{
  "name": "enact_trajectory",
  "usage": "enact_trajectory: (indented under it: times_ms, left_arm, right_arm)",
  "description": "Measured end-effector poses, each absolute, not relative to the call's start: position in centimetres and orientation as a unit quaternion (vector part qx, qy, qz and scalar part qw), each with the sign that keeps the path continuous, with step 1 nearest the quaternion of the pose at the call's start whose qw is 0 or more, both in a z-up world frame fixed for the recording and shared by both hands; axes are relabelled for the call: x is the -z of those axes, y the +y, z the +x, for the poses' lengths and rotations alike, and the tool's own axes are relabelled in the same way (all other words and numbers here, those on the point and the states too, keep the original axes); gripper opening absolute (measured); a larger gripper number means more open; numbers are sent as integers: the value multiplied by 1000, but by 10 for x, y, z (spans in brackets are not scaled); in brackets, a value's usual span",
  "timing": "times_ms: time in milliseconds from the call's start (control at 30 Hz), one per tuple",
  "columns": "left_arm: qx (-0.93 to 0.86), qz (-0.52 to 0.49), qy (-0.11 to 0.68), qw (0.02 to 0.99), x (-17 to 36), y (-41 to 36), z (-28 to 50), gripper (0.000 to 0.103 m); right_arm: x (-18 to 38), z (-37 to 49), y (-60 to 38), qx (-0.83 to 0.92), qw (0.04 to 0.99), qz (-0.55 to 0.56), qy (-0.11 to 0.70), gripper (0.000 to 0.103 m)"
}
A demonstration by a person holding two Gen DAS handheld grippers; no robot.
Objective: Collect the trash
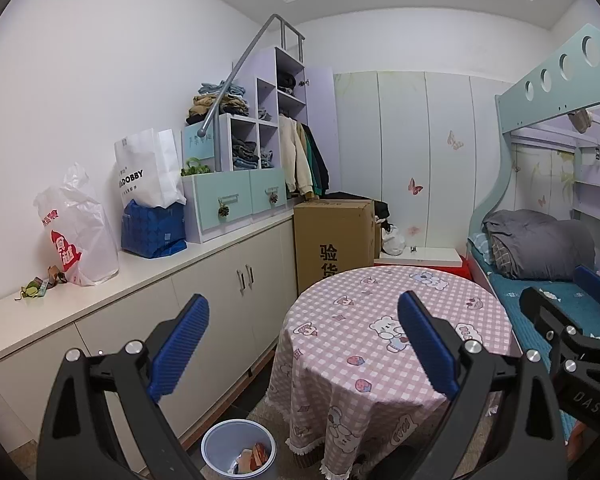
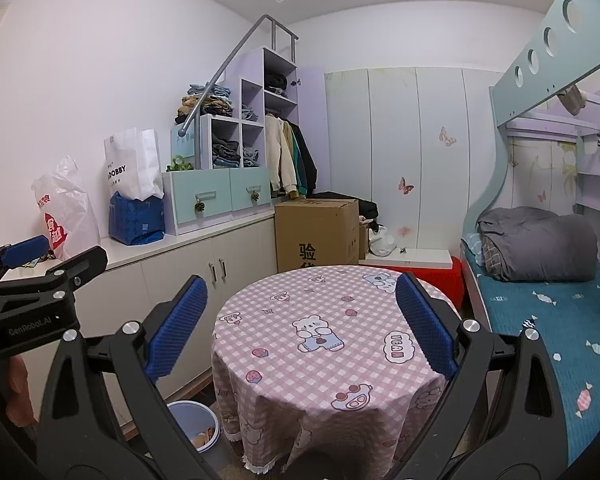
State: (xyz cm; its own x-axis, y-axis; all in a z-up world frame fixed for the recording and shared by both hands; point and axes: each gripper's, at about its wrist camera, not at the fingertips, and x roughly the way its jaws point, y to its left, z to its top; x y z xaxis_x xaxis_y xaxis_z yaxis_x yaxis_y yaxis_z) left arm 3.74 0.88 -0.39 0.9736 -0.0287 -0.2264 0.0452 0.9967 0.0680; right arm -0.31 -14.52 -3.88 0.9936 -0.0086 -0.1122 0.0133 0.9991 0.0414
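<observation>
The trash bin [image 1: 238,450], a pale blue round pail, stands on the floor below the left tool [image 1: 304,344], just beside the hanging edge of the checked cloth on the round tabletop [image 1: 380,320]. Inside it lie some crumpled wrappers [image 1: 252,458] in orange and white; what they are exactly is hard to tell from this angle. From the right wrist view the same bin shows low and to the left of the right tool [image 2: 302,322], partly hidden by that tool's black arm.

More loose scraps [image 1: 40,284], green and brownish, sit on the long white counter [image 1: 148,264] far out to the left of the left tool, touching the foot of a white plastic bag [image 1: 76,232] with red print. Further along the counter stand a blue package [image 1: 154,228] and a white paper bag [image 1: 148,168] on top of it.

The left tool stands wide open, its blue pads well apart and holding nothing, with the pink tabletop ahead between them. The right tool is likewise spread wide and empty, aimed over the middle of the tabletop. Each tool shows at the edge of the other's view, side by side.

Beyond the tabletop stands a cardboard box [image 1: 334,240], and to the right of both tools lies a bed [image 2: 560,320] with a folded grey quilt [image 2: 540,244].
</observation>
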Motion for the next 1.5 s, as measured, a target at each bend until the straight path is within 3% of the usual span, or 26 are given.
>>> enact_trajectory:
  times_ms: [1500]
  left_arm:
    - [22,38,122,992,12,16,42,93]
  right_arm:
    - [42,0,-143,3,998,18,65,94]
